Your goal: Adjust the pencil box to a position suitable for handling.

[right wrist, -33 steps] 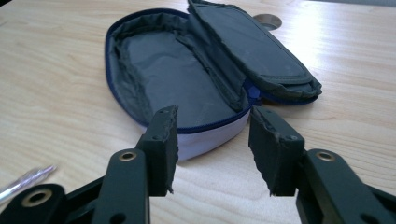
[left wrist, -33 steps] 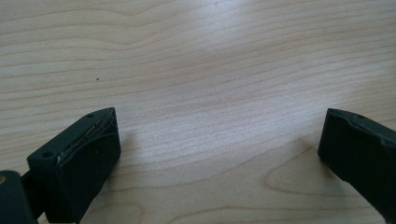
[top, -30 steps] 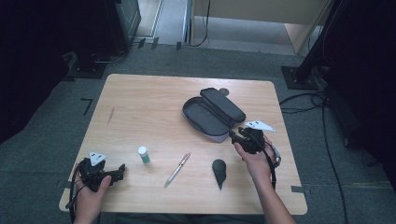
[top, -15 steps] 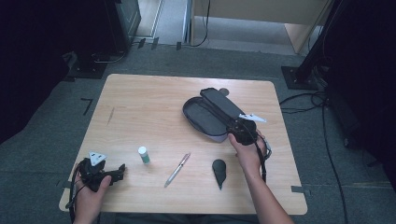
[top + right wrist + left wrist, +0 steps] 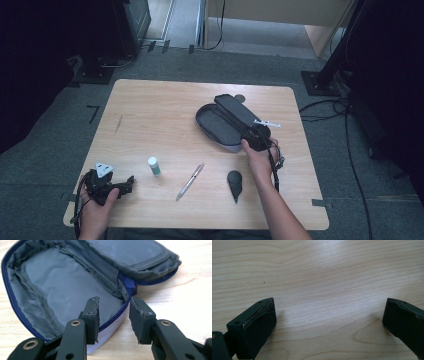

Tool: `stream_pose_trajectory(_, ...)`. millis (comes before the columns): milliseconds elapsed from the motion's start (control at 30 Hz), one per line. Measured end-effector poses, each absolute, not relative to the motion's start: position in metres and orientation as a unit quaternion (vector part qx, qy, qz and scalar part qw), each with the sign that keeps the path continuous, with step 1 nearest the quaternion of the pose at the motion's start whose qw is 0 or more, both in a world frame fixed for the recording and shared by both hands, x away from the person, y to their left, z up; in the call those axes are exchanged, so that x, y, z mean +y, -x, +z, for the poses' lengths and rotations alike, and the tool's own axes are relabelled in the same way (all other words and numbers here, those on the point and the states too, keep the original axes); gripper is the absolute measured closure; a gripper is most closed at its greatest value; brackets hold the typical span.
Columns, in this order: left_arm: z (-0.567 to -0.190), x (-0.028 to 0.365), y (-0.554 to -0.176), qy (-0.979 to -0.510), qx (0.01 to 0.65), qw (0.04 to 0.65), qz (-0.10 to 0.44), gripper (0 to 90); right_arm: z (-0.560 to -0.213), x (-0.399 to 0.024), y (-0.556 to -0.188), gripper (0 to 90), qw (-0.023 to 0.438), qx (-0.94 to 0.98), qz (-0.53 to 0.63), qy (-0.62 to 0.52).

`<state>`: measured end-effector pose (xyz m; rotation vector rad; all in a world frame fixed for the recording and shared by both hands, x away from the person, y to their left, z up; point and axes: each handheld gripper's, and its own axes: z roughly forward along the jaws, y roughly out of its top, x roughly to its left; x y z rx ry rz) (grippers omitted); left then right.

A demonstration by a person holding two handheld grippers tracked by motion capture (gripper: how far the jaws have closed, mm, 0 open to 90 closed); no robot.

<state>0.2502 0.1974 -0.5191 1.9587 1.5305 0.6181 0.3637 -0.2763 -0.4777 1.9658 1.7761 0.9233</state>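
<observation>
An open dark zip pouch (image 5: 220, 122) with a grey lining (image 5: 57, 287) lies right of the table's middle, its lid folded back. My right gripper (image 5: 251, 137) is at the pouch's near right end. Its jaws (image 5: 113, 315) straddle the blue zipper rim (image 5: 117, 312). They have just been closing a little, and a gap still shows beside each pad. My left gripper (image 5: 129, 182) rests at the front left corner, its jaws (image 5: 329, 322) wide open over bare wood.
On the wooden table (image 5: 160, 105) lie a small white bottle with a green base (image 5: 154, 165), a silver pen (image 5: 190, 181) and a black teardrop-shaped object (image 5: 234, 182) near the front edge. Dark floor and stands surround the table.
The right hand has moved forward and slightly left, bringing its gripper onto the pouch's near right rim. The left hand has stayed put.
</observation>
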Motion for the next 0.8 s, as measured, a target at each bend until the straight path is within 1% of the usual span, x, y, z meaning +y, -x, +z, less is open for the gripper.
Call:
stream_pose_trajectory(100, -0.519, 0.197, -0.250, -0.733, 0.573, 0.286, 0.231, 0.0, -0.480, -0.275, -0.365, 61.5, 0.168, 0.625, 0.316, -0.694)
stream_pose_trajectory(200, -0.519, 0.197, -0.250, -0.733, 0.572, 0.286, 0.231, 0.0, -0.482, -0.274, -0.368, 67.8, 0.162, 0.626, 0.309, -0.697)
stream_pose_trajectory(233, -0.519, 0.197, -0.250, -0.733, 0.572, 0.286, 0.231, 0.0, -0.482, -0.274, -0.368, 67.8, 0.162, 0.626, 0.309, -0.697)
stream_pose_trajectory(267, -0.519, 0.197, -0.250, -0.733, 0.573, 0.286, 0.231, 0.0, -0.483, -0.275, -0.369, 73.4, 0.166, 0.624, 0.305, -0.699)
stream_pose_trajectory(300, -0.519, 0.197, -0.250, -0.733, 0.573, 0.286, 0.231, 0.0, -0.484, -0.275, -0.370, 75.8, 0.167, 0.623, 0.304, -0.701)
stream_pose_trajectory(367, -0.519, 0.197, -0.250, -0.733, 0.573, 0.286, 0.231, 0.0, -0.484, -0.277, -0.371, 83.4, 0.175, 0.619, 0.303, -0.703)
stream_pose_trajectory(400, -0.519, 0.197, -0.250, -0.733, 0.573, 0.286, 0.231, 0.0, -0.484, -0.277, -0.371, 83.4, 0.175, 0.619, 0.303, -0.703)
stream_pose_trajectory(467, -0.519, 0.197, -0.250, -0.733, 0.573, 0.286, 0.231, 0.0, -0.485, -0.279, -0.372, 89.1, 0.174, 0.617, 0.309, -0.703)
stream_pose_trajectory(700, -0.519, 0.197, -0.250, -0.733, 0.573, 0.286, 0.231, 0.0, -0.478, -0.279, -0.373, 89.9, 0.169, 0.632, 0.351, -0.669)
stream_pose_trajectory(800, -0.519, 0.197, -0.250, -0.733, 0.573, 0.286, 0.231, 0.0, -0.471, -0.274, -0.373, 89.9, 0.177, 0.652, 0.362, -0.641)
